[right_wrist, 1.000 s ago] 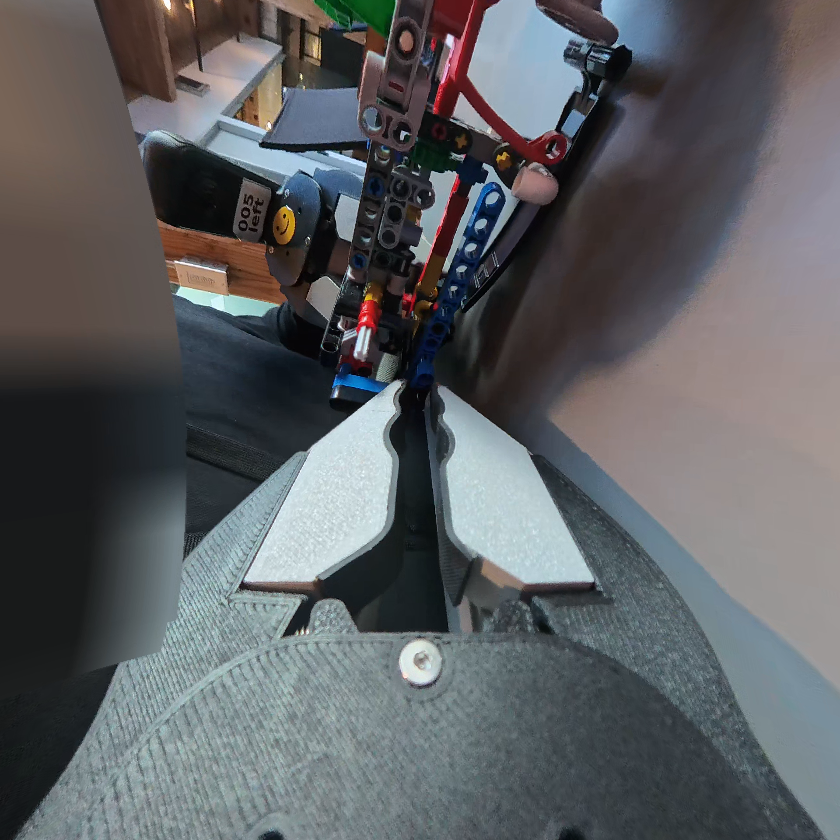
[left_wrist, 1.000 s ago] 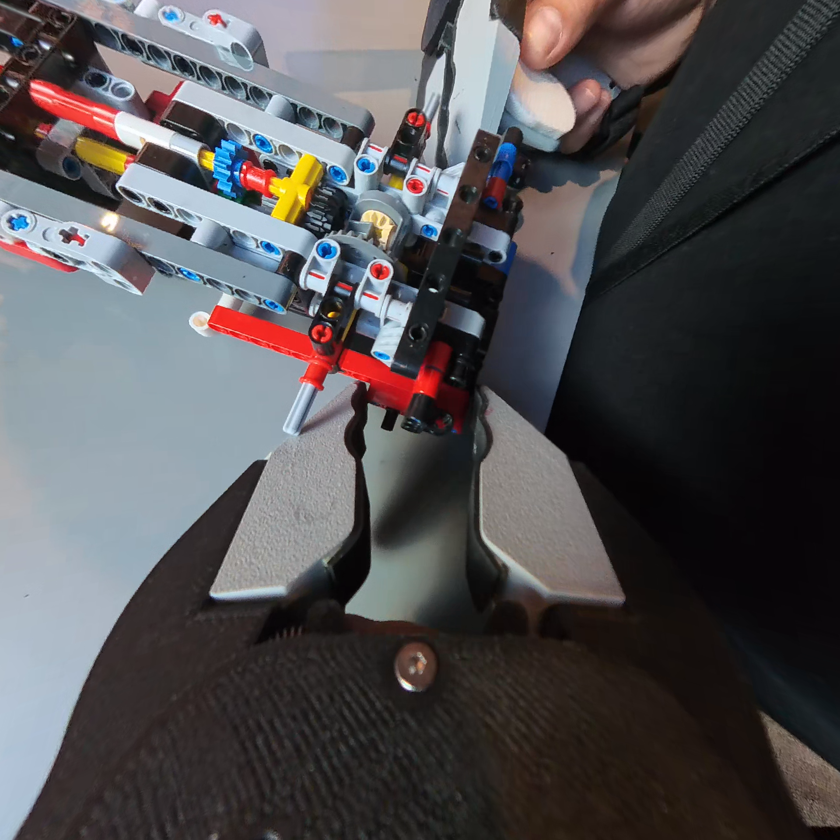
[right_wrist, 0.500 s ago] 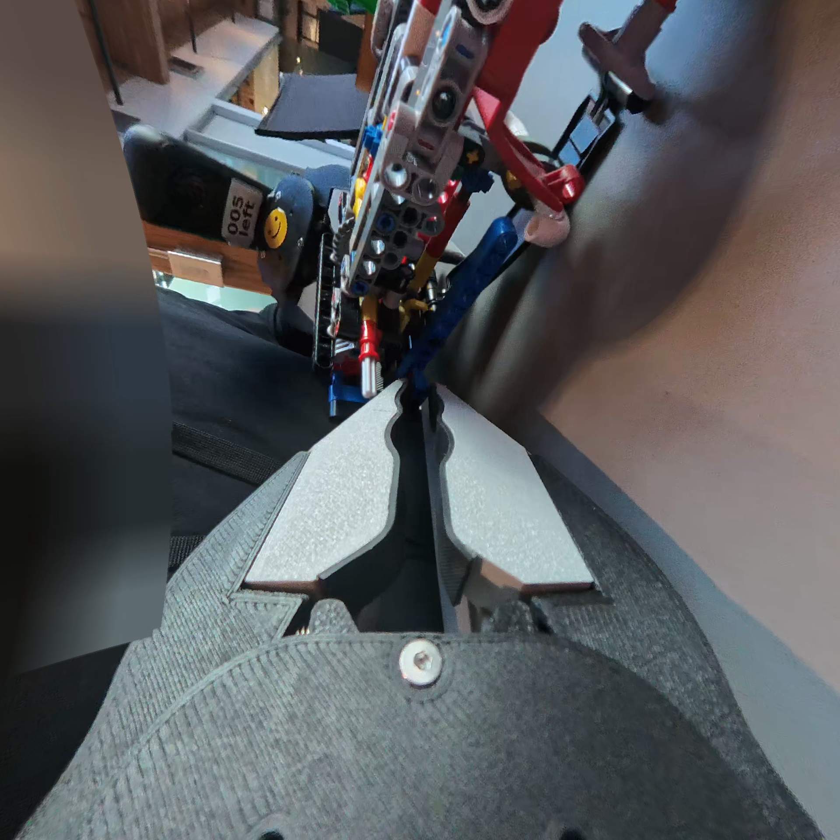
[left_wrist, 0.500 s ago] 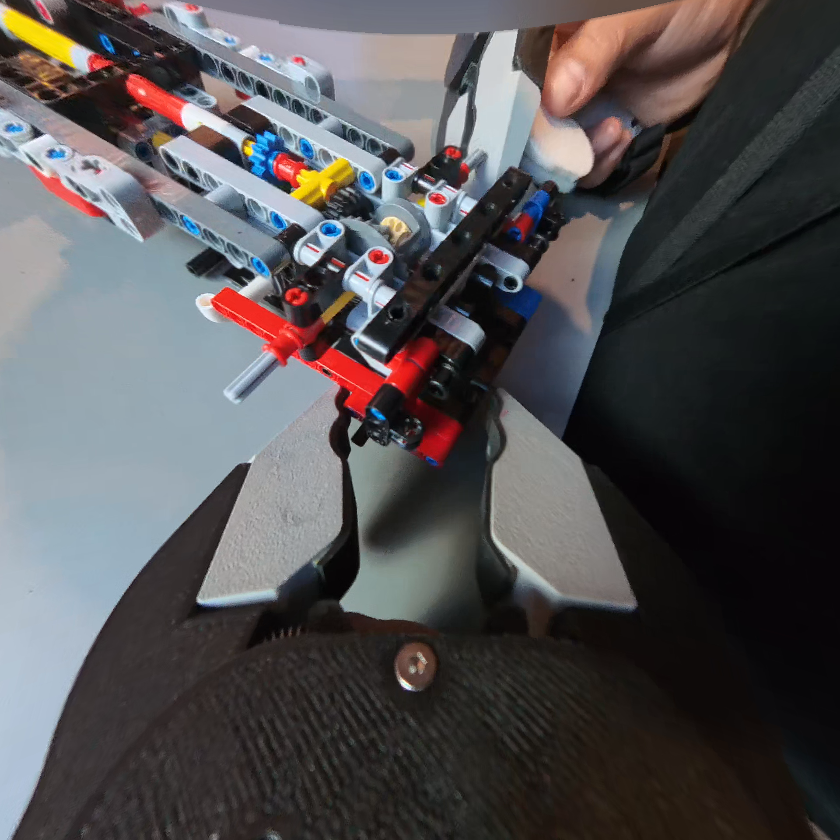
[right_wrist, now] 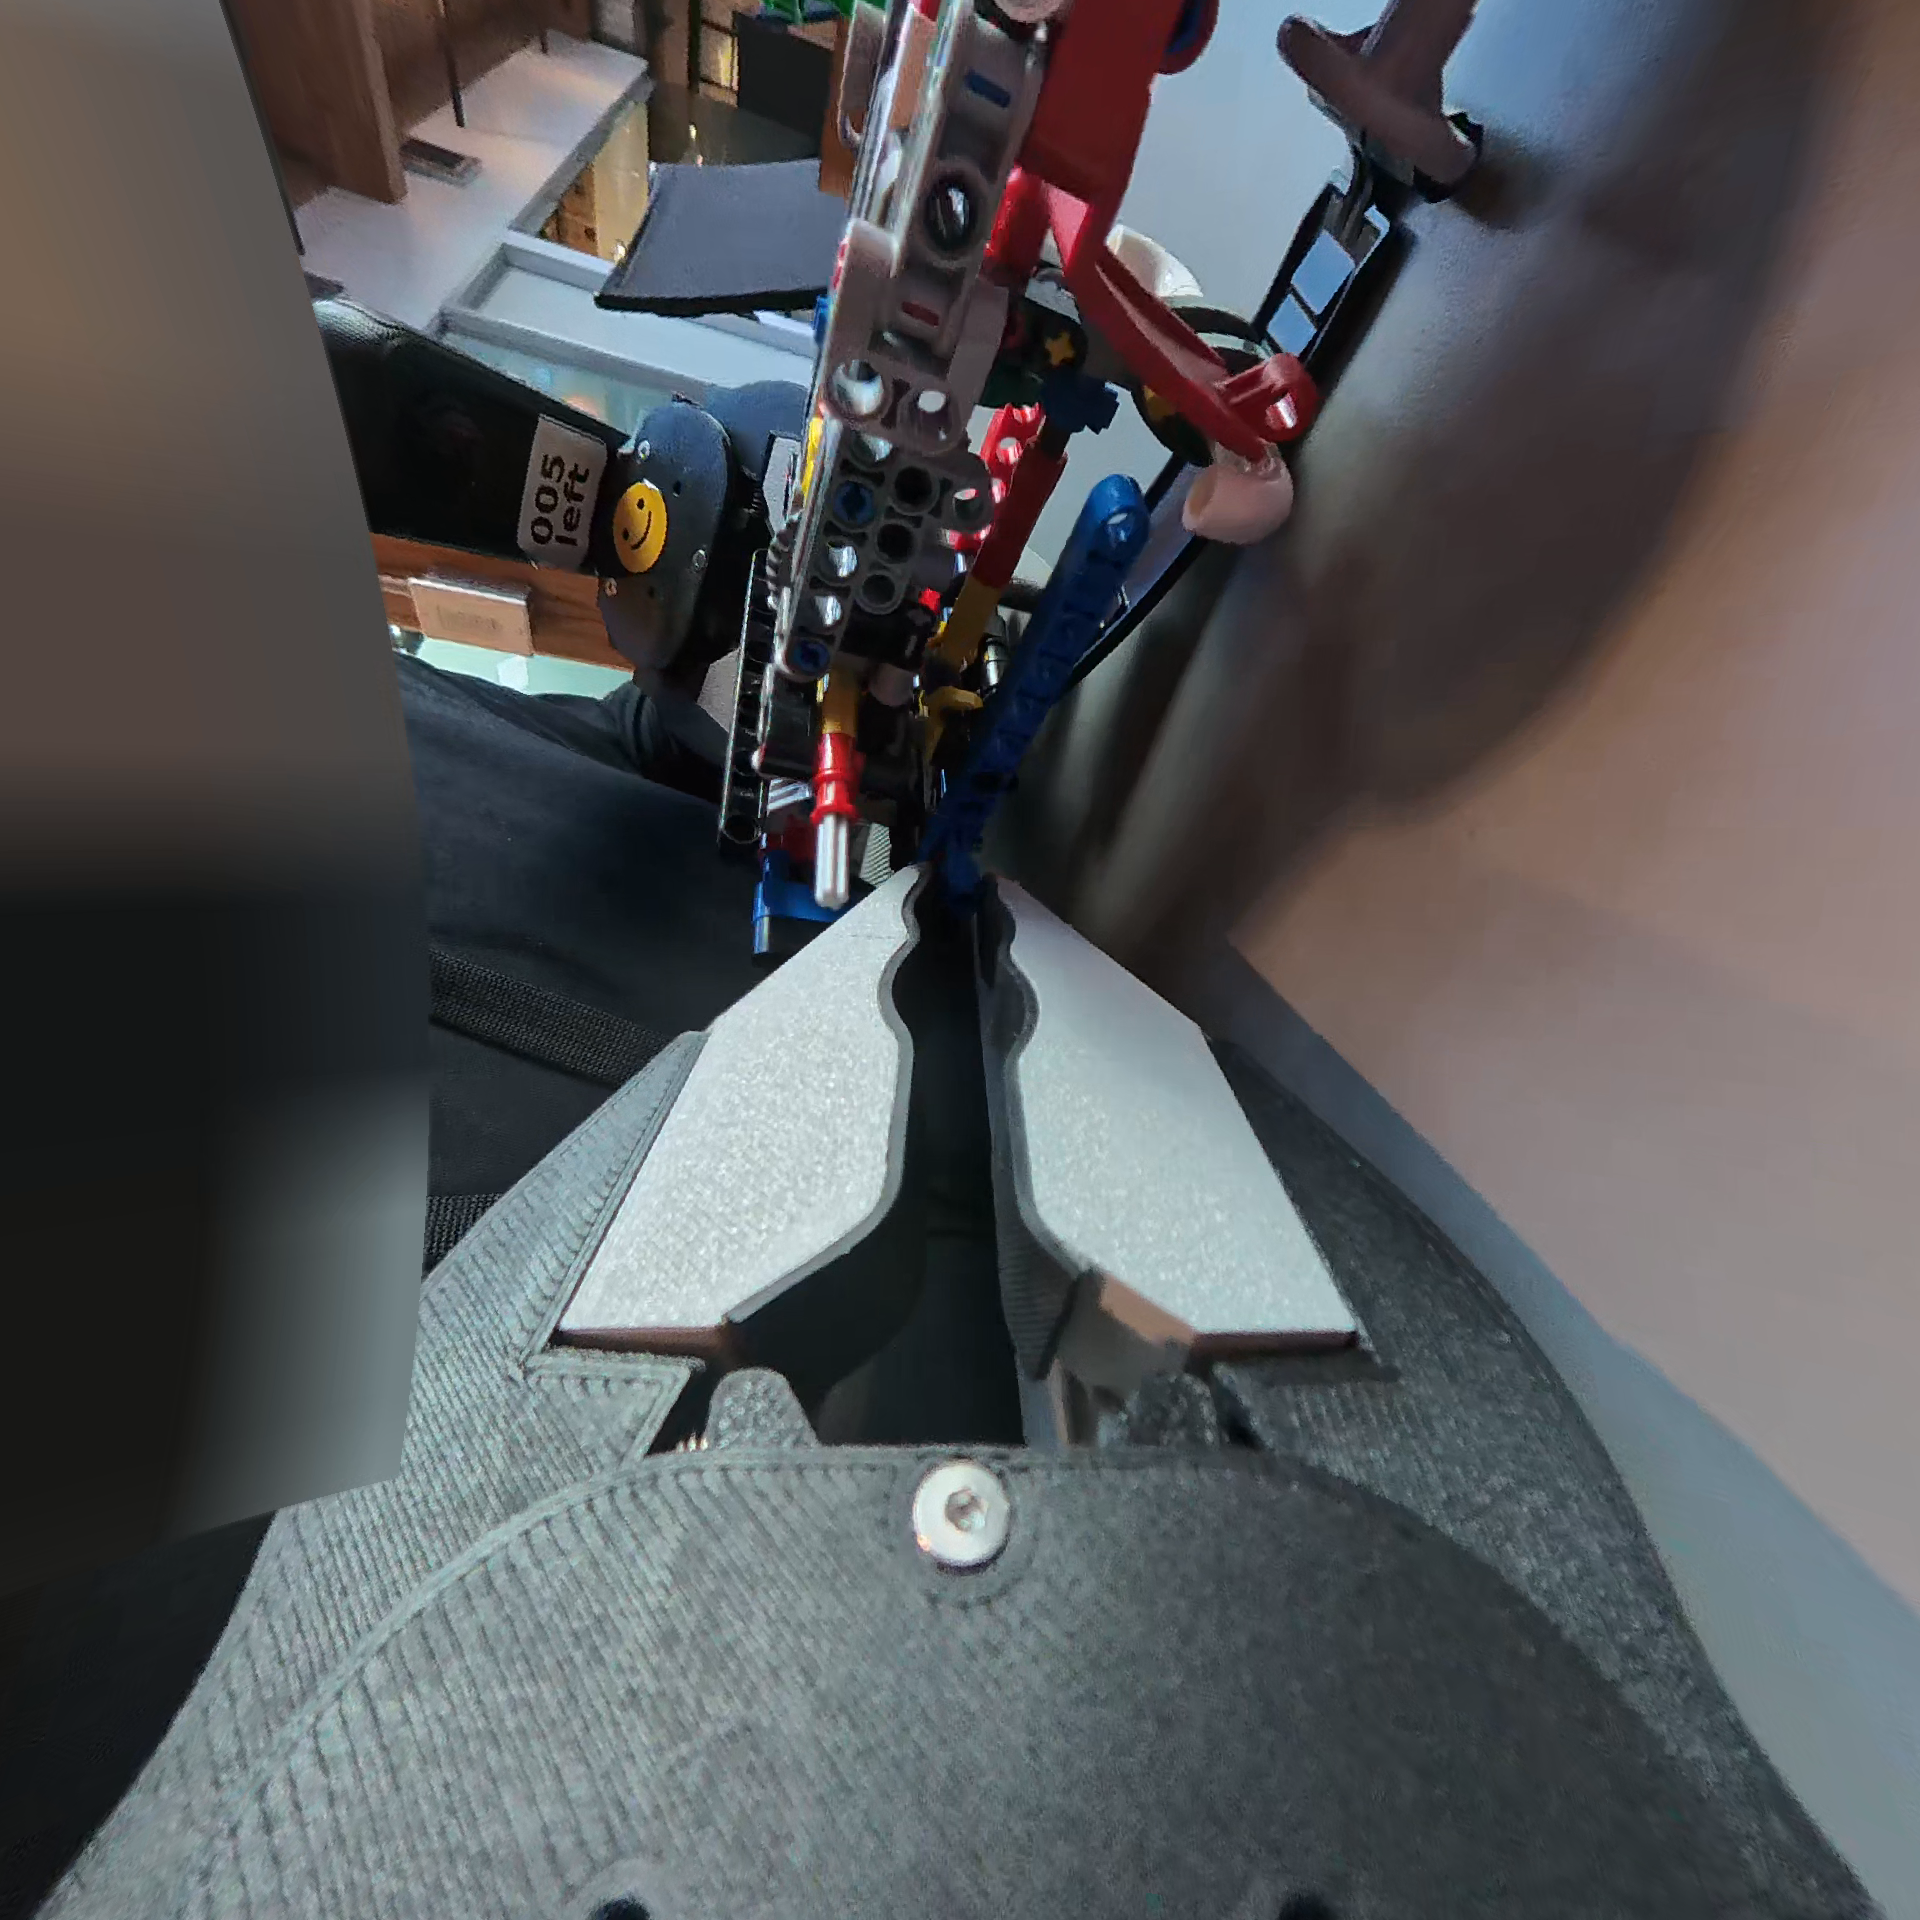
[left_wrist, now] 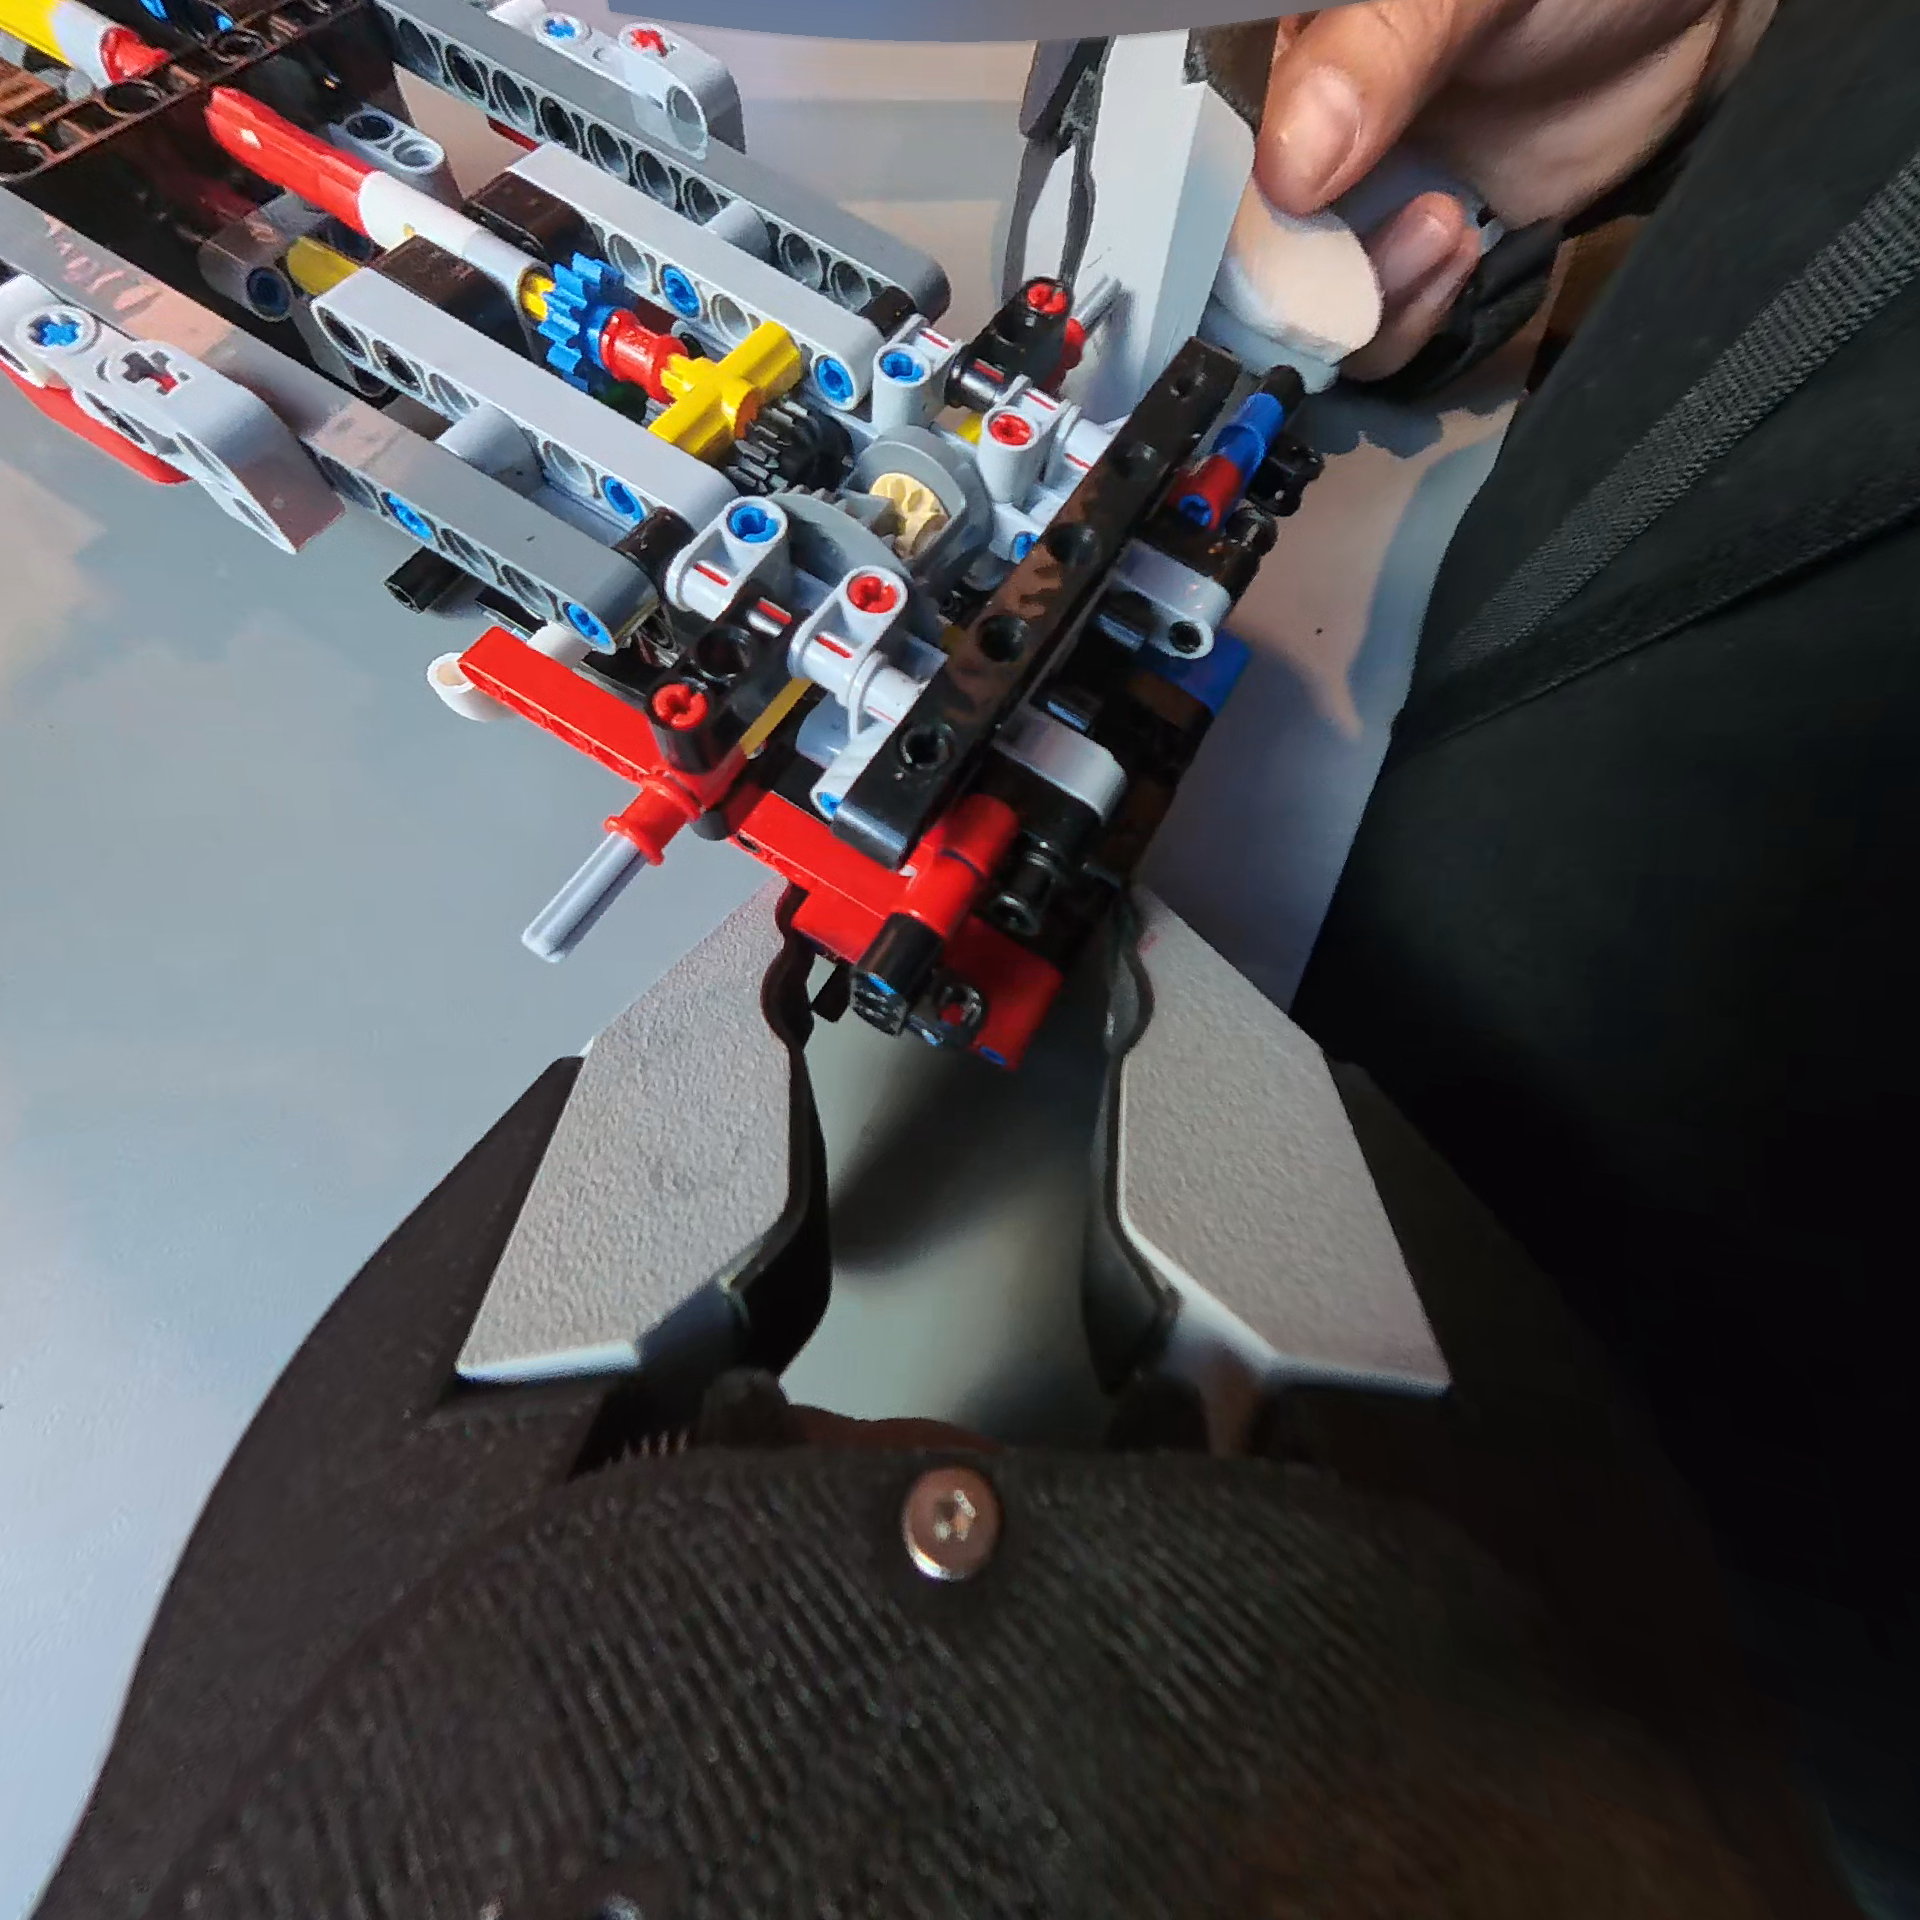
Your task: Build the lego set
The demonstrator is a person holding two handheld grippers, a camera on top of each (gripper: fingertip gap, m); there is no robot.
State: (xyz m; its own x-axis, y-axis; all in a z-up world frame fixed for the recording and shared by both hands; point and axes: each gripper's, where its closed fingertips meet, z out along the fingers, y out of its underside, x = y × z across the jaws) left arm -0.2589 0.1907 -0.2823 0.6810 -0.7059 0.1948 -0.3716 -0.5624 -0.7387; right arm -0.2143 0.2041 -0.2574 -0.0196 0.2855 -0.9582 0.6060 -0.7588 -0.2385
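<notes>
Indoor office or lab workspace: smooth grey tabletop [left_wrist: 260,1039], wooden furniture [right_wrist: 343,114] and a dark chair seat [right_wrist: 717,244] behind.

The left gripper [left_wrist: 961,935] has its two grey fingers [left_wrist: 686,1143] spread apart, and their tips press on the two sides of what it holds. The right gripper [right_wrist: 956,894] has its fingers [right_wrist: 790,1122] pulled almost together, with only a thin gap, and the tips pinch something narrow. In the left wrist view a bare hand [left_wrist: 1455,135] curls around the right gripper's handle at the top, with the thumb and one finger showing.
</notes>
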